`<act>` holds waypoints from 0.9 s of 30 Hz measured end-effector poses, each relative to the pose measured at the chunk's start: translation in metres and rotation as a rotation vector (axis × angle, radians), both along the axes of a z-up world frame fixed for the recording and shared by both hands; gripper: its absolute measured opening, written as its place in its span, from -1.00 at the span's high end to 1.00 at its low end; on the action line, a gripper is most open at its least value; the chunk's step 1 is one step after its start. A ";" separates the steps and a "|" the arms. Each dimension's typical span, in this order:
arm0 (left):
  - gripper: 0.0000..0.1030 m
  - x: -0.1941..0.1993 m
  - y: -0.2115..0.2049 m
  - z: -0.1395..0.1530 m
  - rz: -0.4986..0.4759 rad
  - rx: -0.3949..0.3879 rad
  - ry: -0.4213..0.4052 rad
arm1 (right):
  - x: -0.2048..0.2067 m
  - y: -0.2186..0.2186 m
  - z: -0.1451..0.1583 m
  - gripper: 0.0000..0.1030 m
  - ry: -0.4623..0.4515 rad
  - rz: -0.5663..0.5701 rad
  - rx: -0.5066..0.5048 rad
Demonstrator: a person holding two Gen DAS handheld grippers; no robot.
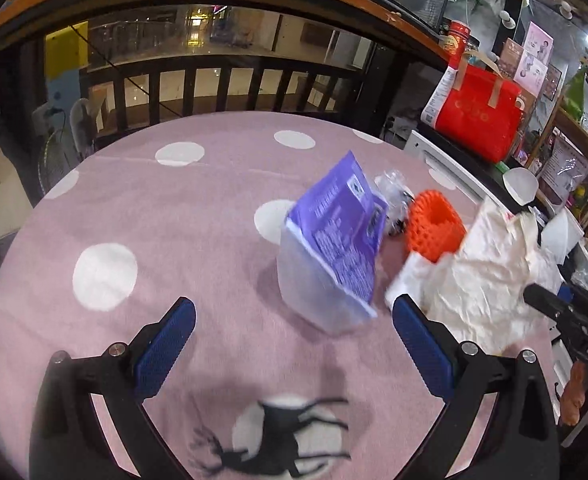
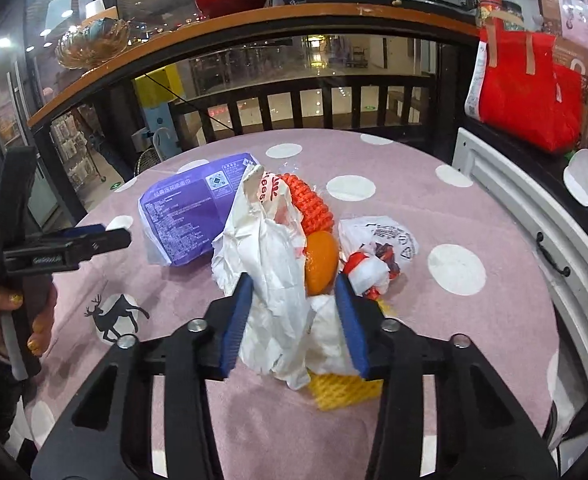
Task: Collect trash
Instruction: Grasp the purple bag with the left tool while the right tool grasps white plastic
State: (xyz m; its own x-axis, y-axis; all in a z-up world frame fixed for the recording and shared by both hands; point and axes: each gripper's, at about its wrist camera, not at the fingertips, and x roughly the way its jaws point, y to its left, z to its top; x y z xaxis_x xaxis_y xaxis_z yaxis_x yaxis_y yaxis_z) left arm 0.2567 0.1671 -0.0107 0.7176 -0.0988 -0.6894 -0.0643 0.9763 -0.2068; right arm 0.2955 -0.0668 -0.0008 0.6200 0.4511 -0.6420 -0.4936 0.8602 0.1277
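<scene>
Trash is being gathered: right gripper (image 2: pixel 294 320) is clamping the crumpled white bag (image 2: pixel 270 280), while left gripper (image 1: pixel 294 344), jaws apart, is needing the purple packet (image 1: pixel 334 236) next.

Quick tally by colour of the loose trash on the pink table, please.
White: 2, plastic bag, crumpled wrapper
Purple: 1, tissue pack
Orange: 2, foam net, orange peel
Yellow: 1, foam net
Clear: 1, wrapper
Total: 7
</scene>
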 end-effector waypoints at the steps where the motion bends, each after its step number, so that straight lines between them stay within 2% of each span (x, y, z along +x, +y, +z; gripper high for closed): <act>1: -0.89 0.005 0.000 -0.001 0.000 0.007 -0.003 | -0.001 0.002 0.000 0.42 -0.007 0.013 -0.001; 8: -0.86 0.042 -0.004 -0.013 -0.077 -0.006 -0.005 | -0.015 0.018 0.000 0.81 -0.039 0.087 -0.024; 10: -0.50 0.046 -0.003 -0.016 -0.085 -0.035 0.001 | -0.020 0.021 0.001 0.85 -0.045 0.114 -0.020; 11: -0.43 0.047 -0.004 -0.018 -0.097 -0.054 0.007 | -0.023 0.021 0.002 0.85 -0.045 0.124 -0.015; 13: 0.04 0.044 -0.005 -0.019 -0.117 -0.076 0.012 | -0.028 0.024 0.002 0.86 -0.048 0.143 -0.010; 16: 0.37 0.032 -0.007 -0.017 -0.118 -0.075 -0.014 | -0.041 0.027 0.004 0.88 -0.060 0.171 -0.008; 18: 0.43 0.022 -0.005 -0.012 -0.112 -0.082 -0.040 | -0.050 0.029 0.007 0.89 -0.067 0.190 -0.002; 22: 0.44 -0.004 -0.006 0.002 -0.068 -0.022 -0.099 | -0.066 0.030 0.014 0.90 -0.081 0.208 0.018; 27: 0.44 -0.038 -0.008 0.018 -0.016 0.015 -0.143 | -0.092 0.026 0.019 0.90 -0.097 0.223 0.036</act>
State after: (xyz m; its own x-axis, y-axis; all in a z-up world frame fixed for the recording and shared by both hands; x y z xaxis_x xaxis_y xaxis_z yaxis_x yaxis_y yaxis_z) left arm 0.2188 0.1586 0.0070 0.8072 -0.1014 -0.5815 -0.0196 0.9800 -0.1981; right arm 0.2033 -0.0407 0.0181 0.5600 0.6054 -0.5655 -0.6826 0.7240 0.0991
